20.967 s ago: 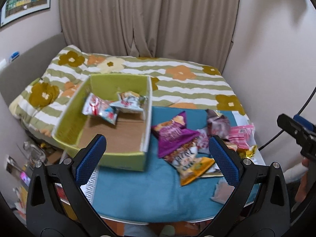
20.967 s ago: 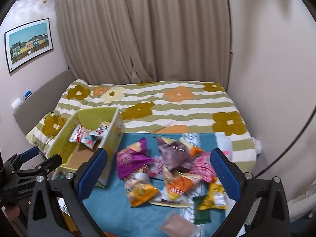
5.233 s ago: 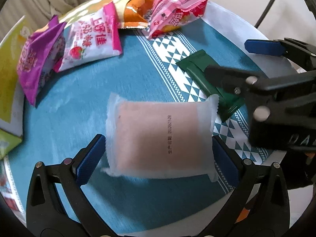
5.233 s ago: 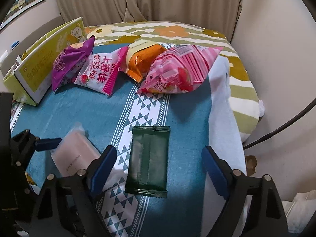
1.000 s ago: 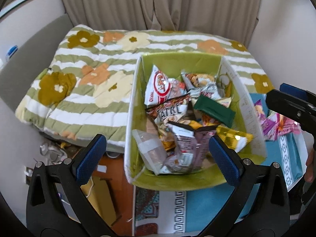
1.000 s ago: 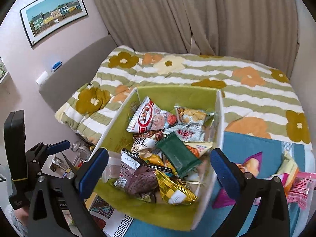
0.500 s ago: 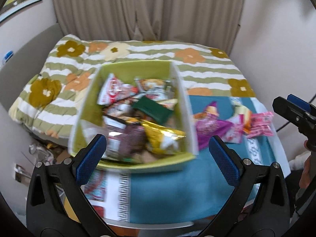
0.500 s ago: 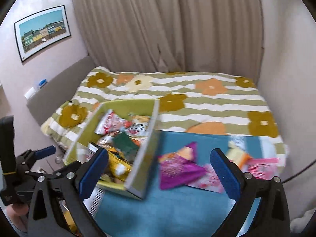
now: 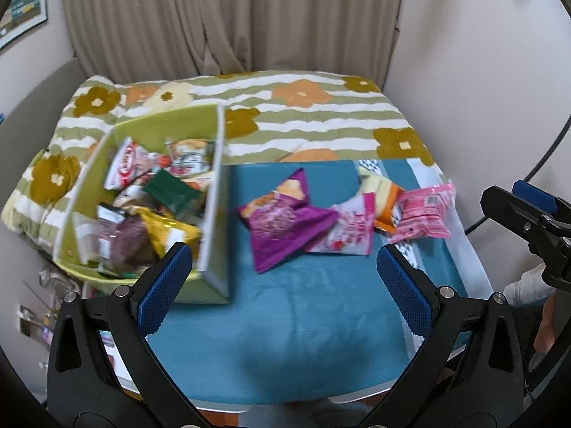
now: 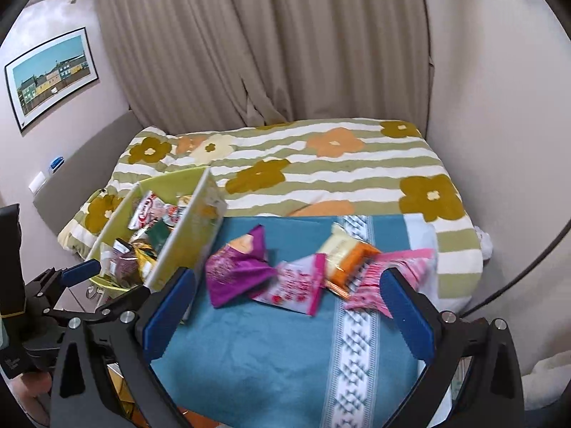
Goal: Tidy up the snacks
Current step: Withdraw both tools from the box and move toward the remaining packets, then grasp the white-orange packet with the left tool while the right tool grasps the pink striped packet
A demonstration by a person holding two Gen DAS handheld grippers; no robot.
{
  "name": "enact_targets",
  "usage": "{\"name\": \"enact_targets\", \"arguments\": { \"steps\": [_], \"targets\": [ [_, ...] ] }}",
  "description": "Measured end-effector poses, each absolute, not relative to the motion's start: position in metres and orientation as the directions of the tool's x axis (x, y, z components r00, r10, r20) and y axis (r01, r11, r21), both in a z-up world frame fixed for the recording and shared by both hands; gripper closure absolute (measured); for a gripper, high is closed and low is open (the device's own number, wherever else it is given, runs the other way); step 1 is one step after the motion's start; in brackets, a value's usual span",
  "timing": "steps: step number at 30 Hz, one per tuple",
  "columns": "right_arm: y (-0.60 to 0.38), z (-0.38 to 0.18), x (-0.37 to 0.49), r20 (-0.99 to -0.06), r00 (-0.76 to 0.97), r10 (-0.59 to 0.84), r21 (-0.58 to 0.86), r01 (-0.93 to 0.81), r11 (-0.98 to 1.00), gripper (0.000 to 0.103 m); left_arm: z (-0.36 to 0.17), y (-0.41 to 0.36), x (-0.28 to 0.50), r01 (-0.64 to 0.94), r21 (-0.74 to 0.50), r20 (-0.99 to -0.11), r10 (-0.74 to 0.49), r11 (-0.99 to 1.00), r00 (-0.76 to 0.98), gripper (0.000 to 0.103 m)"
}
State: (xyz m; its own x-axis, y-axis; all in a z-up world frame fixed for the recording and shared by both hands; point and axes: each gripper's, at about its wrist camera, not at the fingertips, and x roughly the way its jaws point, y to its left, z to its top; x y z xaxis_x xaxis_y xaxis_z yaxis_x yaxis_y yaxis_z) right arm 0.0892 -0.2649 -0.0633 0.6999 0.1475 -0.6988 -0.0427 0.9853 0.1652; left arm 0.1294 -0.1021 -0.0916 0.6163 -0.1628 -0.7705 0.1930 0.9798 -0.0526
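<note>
Surface: teal cloth point(image 9: 296, 321) with a white patterned band over a table.
Box: green box point(image 9: 214, 221) at its left end, full of packets.
Loose snacks: purple bag point(image 9: 282, 221), pink-white packet point(image 9: 351, 232), orange packet point(image 10: 348, 260), pink packet point(image 9: 421, 214), in a row beside the box.
Room: flowered striped bedspread point(image 10: 321, 167), beige curtains point(image 10: 267, 42), framed picture point(image 10: 50, 75).
Left gripper point(image 9: 283, 281): wide apart, empty.
Right gripper point(image 10: 285, 312): wide apart, empty.

Left camera held high over the near edge of the tabletop point(image 9: 285, 339), looking down and forward past its fingers point(image 9: 164, 281), right camera just beside it, tilted further up, both sharing the box point(image 10: 178, 228), the loose packets point(image 9: 285, 217), the bed point(image 10: 321, 171) and curtain point(image 9: 232, 18)
</note>
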Motion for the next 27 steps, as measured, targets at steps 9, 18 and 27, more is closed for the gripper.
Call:
{"name": "enact_targets", "arguments": {
  "steps": [9,18,27],
  "targets": [
    [-0.324,-0.093,0.098,-0.743,0.662,0.1,0.198,0.075,0.977,0.0,-0.116,-0.159,0.169,0.289,-0.058,-0.802,-0.217,0.956,0.557,0.001],
    [-0.362,-0.133,0.129,-0.798,0.6,0.045,0.217,0.218,0.952,0.0,-0.145,-0.213,0.244,0.409,-0.075,-0.844,-0.276,0.909,0.459,0.001],
    [-0.363,-0.188,0.159,-0.862,0.507,-0.011,0.177,0.322,0.93,0.001,-0.204,-0.27,0.316,0.535,-0.09,-0.918,-0.278,0.84,0.282,0.001]
  ]
}}
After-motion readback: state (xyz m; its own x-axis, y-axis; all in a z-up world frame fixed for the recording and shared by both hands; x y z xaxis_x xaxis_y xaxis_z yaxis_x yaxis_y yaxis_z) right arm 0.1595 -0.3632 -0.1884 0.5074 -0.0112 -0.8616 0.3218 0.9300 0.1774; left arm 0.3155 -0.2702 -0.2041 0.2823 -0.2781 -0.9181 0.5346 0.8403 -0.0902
